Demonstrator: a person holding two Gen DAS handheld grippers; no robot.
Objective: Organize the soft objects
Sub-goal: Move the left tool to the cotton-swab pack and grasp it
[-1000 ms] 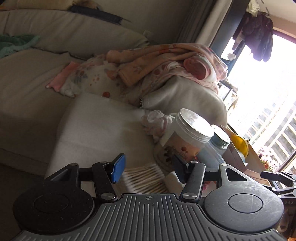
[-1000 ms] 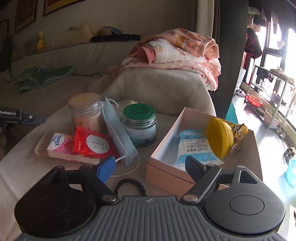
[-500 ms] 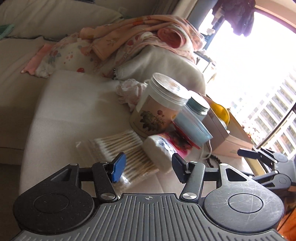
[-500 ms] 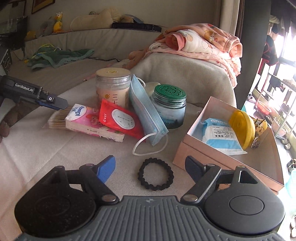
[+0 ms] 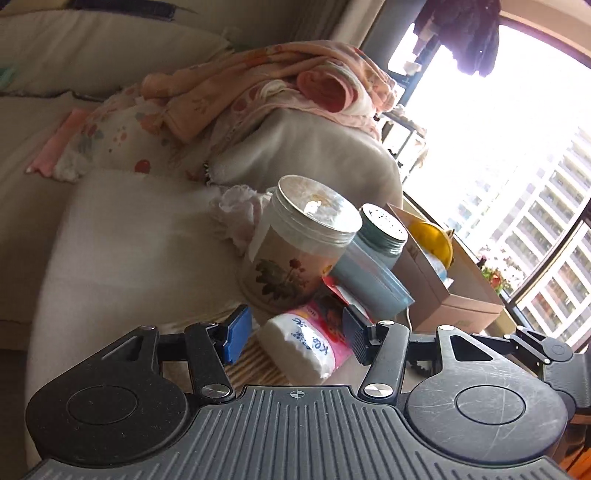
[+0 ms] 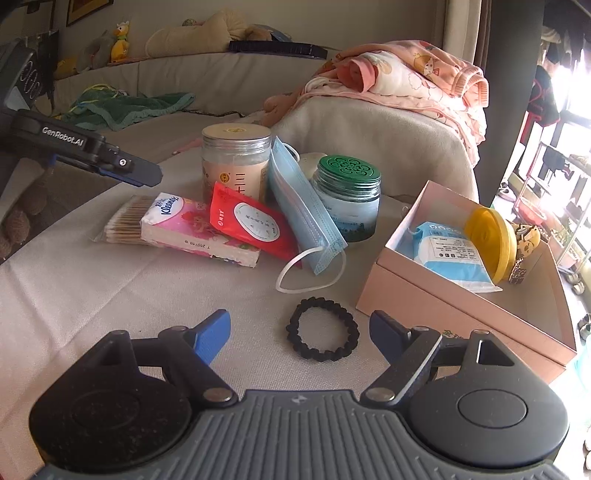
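Pink Kleenex tissue pack (image 5: 310,343) lies on the surface on top of the cotton swabs (image 6: 123,221), long axis running away between the left gripper (image 5: 295,334) fingers, spread, not touching; right gripper (image 6: 299,330), spread too, sits farther off over the black bracelet (image 6: 322,339).

You are working in a lived-in home, in its living room. A long beige sofa (image 6: 221,79) is running along the wall, and everything else is sitting around it: plush toys (image 6: 120,37) are resting on top of its backrest, a green blanket (image 6: 129,107) is lying on its seat, and pink children's clothes (image 6: 417,81) are draping over its arm. Framed pictures (image 6: 86,9) are hanging above it. To its right, laundry (image 5: 461,33) is hanging at a large window (image 5: 517,177) facing apartment blocks.
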